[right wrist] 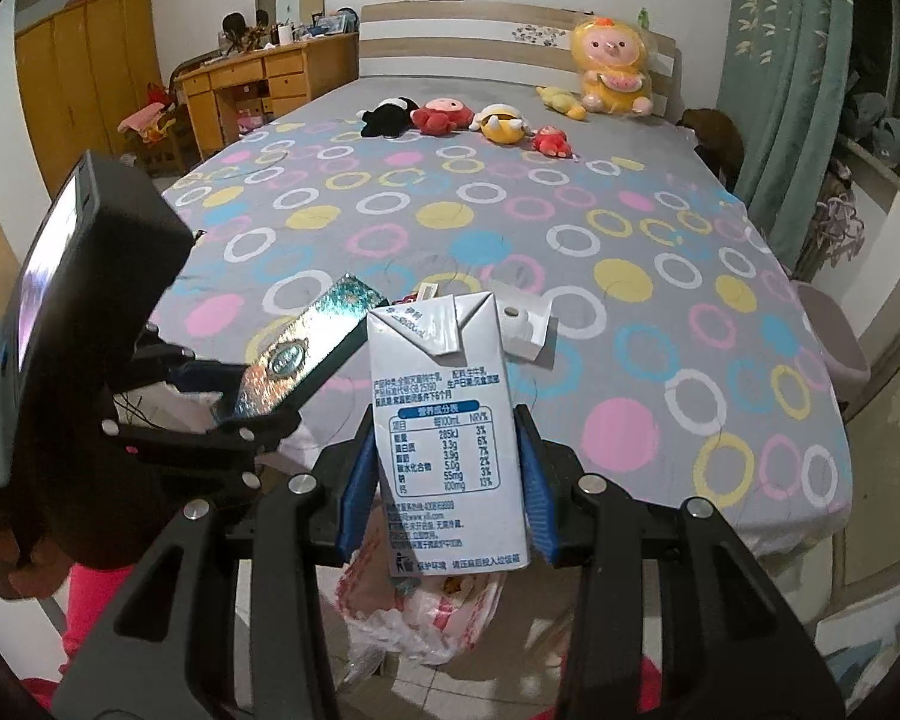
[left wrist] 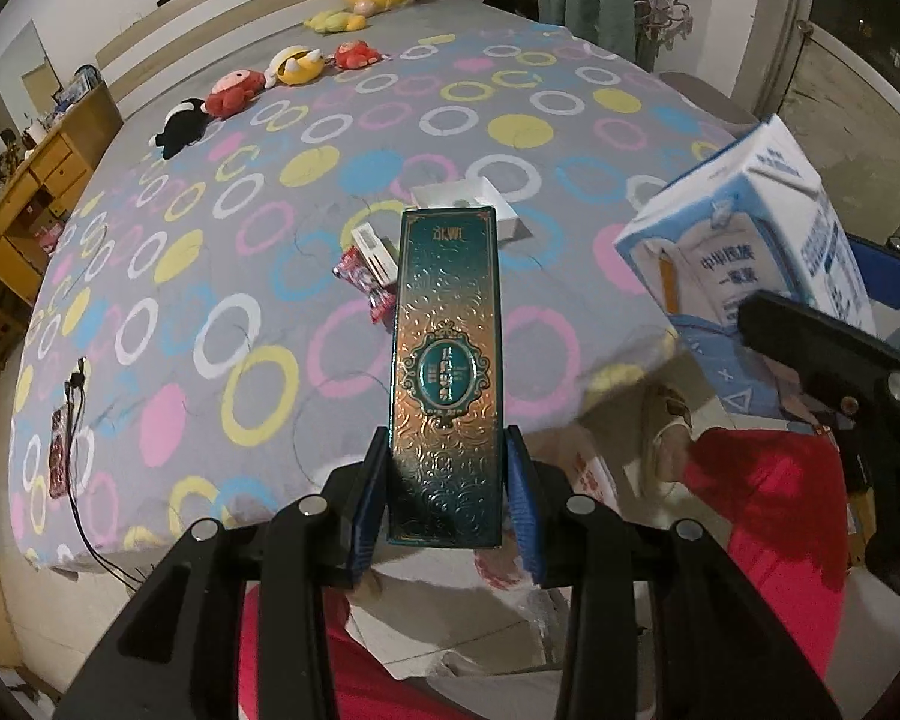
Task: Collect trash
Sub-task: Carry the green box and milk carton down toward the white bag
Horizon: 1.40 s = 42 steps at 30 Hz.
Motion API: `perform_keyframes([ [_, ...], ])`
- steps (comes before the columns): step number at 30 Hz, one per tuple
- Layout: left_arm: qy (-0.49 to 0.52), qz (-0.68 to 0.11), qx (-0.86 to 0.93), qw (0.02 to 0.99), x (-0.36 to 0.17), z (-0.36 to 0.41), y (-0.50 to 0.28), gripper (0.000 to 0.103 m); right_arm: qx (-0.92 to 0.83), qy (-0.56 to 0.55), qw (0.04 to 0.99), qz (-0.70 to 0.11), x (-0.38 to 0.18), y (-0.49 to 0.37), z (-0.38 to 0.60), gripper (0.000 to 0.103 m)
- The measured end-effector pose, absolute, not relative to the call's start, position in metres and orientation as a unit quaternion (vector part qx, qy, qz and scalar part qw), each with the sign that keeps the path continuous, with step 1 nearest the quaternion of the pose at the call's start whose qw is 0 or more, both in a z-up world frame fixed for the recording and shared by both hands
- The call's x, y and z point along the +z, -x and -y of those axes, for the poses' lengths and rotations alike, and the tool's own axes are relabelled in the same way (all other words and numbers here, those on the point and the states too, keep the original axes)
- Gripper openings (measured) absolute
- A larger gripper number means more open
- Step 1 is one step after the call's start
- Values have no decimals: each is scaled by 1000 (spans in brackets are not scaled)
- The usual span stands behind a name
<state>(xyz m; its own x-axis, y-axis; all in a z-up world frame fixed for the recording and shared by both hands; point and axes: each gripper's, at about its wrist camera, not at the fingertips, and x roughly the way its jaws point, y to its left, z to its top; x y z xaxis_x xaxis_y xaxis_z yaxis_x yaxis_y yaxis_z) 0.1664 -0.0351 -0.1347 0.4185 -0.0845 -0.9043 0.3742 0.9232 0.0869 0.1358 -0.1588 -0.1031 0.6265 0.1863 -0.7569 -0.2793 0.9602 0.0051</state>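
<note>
My left gripper point(left wrist: 448, 489) is shut on a long green and gold box point(left wrist: 447, 360), held upright past the bed's near edge. My right gripper point(right wrist: 447, 468) is shut on a white and blue milk carton point(right wrist: 444, 420); the same milk carton point(left wrist: 756, 240) shows at the right of the left wrist view. The green and gold box point(right wrist: 306, 348) appears at the left of the right wrist view. On the bed lie red candy wrappers point(left wrist: 369, 288), a small white carton point(left wrist: 373, 252) and an open white box point(left wrist: 468, 204). A red and white plastic bag point(right wrist: 426, 606) sits on the floor below the carton.
The bed point(left wrist: 210, 312) has a grey sheet with coloured rings. Several plush toys point(right wrist: 468, 117) line its far side. A phone with a black cable point(left wrist: 66, 438) lies near the bed's left edge. A wooden desk point(right wrist: 264, 84) and wardrobe point(right wrist: 84, 78) stand at the left; green curtains point(right wrist: 792, 72) hang at the right.
</note>
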Motion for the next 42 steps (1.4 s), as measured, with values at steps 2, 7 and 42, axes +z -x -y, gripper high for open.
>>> perform_keyframes([
  [2, -141, -524, -138, 829, -140, 38, -157, 36, 129, 49, 900, -414, -105, -129, 161, 42],
  [7, -133, -535, -140, 822, -156, 41, -144, 36, 127, 44, 899, -418, -113, -116, 162, 42],
  [42, -109, -646, -157, 739, -321, 49, -127, 36, 102, -16, 842, -529, -261, -130, 175, 42],
])
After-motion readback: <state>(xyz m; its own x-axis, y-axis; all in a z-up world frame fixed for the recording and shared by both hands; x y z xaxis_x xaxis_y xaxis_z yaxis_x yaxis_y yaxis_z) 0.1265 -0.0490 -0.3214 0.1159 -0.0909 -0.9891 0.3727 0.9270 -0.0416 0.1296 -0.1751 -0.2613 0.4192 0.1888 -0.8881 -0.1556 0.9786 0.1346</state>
